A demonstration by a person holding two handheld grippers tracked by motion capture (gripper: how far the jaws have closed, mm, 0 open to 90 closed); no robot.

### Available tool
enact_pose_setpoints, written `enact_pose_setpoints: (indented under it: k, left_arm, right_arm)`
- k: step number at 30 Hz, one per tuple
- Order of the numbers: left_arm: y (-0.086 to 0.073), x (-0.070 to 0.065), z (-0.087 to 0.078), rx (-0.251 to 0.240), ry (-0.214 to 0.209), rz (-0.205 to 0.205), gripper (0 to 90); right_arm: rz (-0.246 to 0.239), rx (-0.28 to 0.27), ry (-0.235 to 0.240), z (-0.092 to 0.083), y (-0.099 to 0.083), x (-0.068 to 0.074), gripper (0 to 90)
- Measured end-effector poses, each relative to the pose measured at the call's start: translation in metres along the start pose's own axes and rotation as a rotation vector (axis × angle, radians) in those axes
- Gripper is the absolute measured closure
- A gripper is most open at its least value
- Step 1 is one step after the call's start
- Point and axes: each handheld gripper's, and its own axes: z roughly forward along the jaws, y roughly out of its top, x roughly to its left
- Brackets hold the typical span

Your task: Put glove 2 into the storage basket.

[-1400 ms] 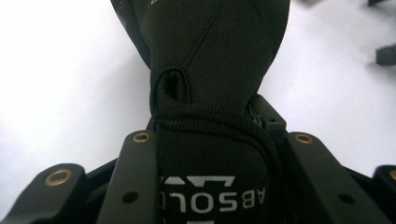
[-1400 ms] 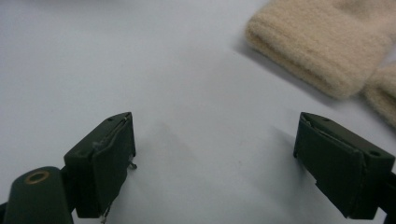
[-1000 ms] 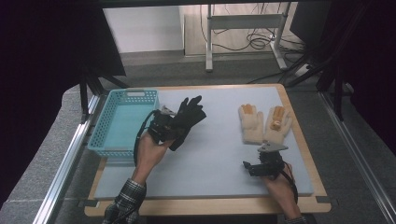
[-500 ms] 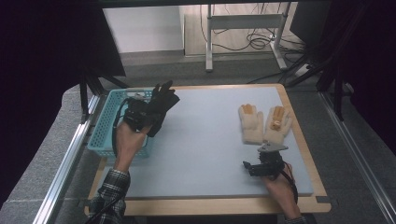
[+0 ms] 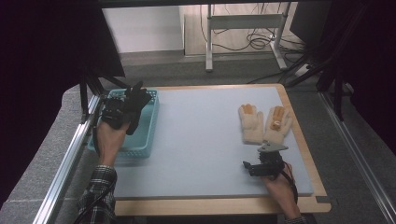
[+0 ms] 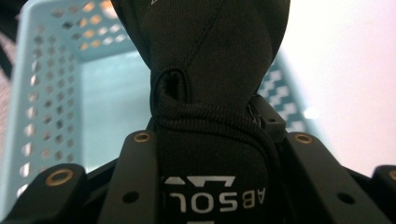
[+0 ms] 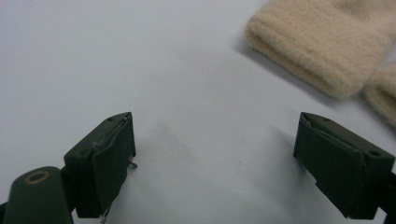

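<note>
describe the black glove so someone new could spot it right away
Start at the light blue basket on the table's left edge. Above it, the left gripper grips a black glove. It is the only dark glove; the cream gloves lie flat at the right.

Lighting: even overhead on the table [image 5: 201, 140], dark surround; soft shadows under the right gripper [image 7: 215, 158]; overexposed glare and near-field blur around the black glove [image 6: 210, 93].

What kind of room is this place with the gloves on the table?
Probably a lab or workshop set up for recording. A padded grey table sits inside a metal frame, cables trail on the floor behind, and hand-held grippers sort a black glove into a blue basket.
</note>
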Motion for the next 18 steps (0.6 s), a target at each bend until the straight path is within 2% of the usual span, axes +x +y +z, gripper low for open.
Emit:
enact_pose_setpoints:
  k: [3,4,10,15,18]
  left_arm:
    - [-0.003,0.012,0.007,0.032,0.021,-0.028,62.8]
    - [-0.005,0.018,0.011,0.059,0.033,-0.036,62.7]
    - [-0.01,0.037,0.03,0.141,0.065,-0.083,62.4]
    - [-0.013,0.05,0.048,0.23,0.106,-0.095,61.8]
    - [-0.014,0.054,0.056,0.277,0.116,-0.103,60.8]
  right_arm:
    - [0.0,0.0,0.0,0.0,0.0,0.0,12.2]
    - [0.0,0.0,0.0,0.0,0.0,0.0,12.2]
    - [0.001,-0.001,0.0,0.0,0.0,0.0,12.2]
    - [-0.003,0.0,0.0,0.0,0.0,0.0,12.2]
    - [-0.002,0.0,0.0,0.0,0.0,0.0,12.2]
